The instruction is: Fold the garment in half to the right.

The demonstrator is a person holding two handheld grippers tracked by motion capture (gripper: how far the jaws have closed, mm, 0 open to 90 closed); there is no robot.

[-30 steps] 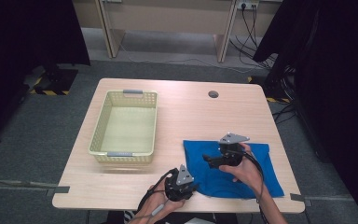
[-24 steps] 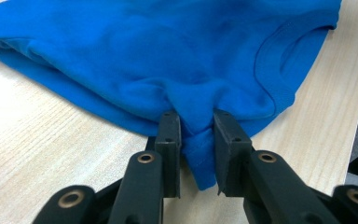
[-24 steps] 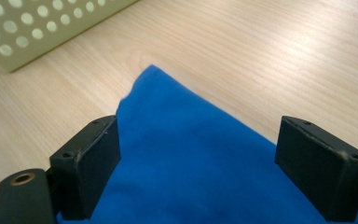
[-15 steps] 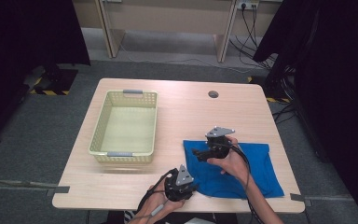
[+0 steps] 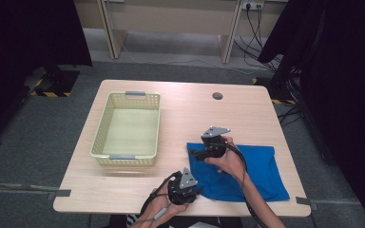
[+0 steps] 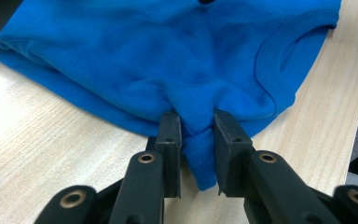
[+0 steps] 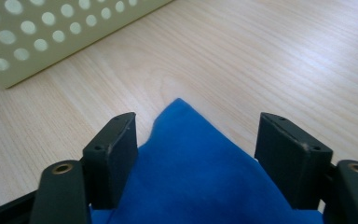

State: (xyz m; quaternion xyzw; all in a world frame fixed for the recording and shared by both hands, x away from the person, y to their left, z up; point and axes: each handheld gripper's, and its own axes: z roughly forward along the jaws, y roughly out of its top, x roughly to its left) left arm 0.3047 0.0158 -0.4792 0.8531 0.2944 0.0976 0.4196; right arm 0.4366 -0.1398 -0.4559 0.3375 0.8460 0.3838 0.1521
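The wooden table [image 5: 180, 118] spans the middle of the high view, with a pale yellow perforated basket [image 5: 127, 128] at centre left. The blue T-shirt [image 5: 247, 171] lies flat at lower right, its long axis running left to right along the table's near edge. At lower centre, your left gripper [image 5: 192, 189] is clamped on a pinched fold of the shirt's near left edge [image 6: 198, 140], beside the collar. Your right gripper [image 5: 195, 153], just above it, sits at the shirt's upper-left corner; its jaws have just been closing, yet they stand apart, the corner [image 7: 182, 140] between them pointing away from you, pads not pressing. That corner is yours to close on.
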